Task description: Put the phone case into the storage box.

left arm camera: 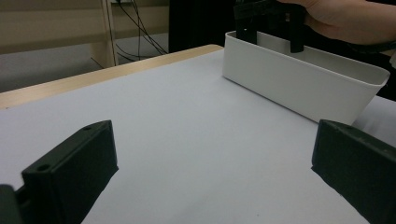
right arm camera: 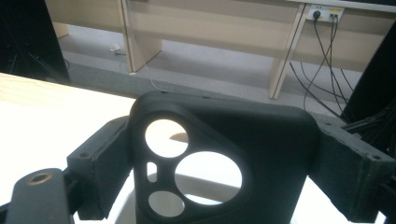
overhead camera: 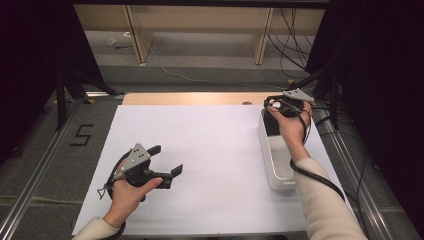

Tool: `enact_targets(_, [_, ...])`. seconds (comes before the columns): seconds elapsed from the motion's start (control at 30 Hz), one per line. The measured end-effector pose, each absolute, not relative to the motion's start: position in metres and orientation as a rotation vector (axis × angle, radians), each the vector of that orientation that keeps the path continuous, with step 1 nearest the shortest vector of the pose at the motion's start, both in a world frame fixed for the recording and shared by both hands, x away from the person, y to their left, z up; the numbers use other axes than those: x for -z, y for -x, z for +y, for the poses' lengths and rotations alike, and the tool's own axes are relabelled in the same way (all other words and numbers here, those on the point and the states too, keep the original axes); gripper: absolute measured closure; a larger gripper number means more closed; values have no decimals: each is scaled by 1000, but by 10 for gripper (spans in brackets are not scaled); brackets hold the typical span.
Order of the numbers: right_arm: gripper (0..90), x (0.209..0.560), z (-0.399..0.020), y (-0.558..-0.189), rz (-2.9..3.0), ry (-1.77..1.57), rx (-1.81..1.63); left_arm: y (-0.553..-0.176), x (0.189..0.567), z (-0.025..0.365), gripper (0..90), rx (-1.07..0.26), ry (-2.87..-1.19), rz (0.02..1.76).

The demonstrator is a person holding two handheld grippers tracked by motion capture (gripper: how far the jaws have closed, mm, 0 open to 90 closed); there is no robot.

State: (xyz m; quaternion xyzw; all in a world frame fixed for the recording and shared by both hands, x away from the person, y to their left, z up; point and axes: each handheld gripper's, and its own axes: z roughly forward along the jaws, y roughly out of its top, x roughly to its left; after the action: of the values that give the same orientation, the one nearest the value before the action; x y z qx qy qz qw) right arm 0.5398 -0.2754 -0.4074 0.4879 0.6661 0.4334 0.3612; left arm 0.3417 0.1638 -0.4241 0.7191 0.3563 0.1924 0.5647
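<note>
1. While the right gripper (overhead camera: 281, 106) hangs over the far end of the white bin (overhead camera: 274, 165), its jaws pinch a black phone case (right arm camera: 219, 158) by both sides.
2. Bin sits at the right edge of the bench (overhead camera: 210, 150), on white sheet.
3. Left gripper (overhead camera: 167, 162) rests near the left front, jaws spread, nothing between them.

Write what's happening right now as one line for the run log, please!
right gripper: shut on black phone case, above white bin | left gripper: open, holding nothing, over white sheet
</note>
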Motion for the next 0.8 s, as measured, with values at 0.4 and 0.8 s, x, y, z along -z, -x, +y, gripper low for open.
enact_targets(0.4, [137, 409, -275, -546, 1708, -1269, -1118, -342, 424, 164, 0, -452, -1692, 837])
enact_targets(0.8, [133, 410, -274, -551, 1713, -1269, -1110, -342, 424, 164, 0, -452, -1692, 838])
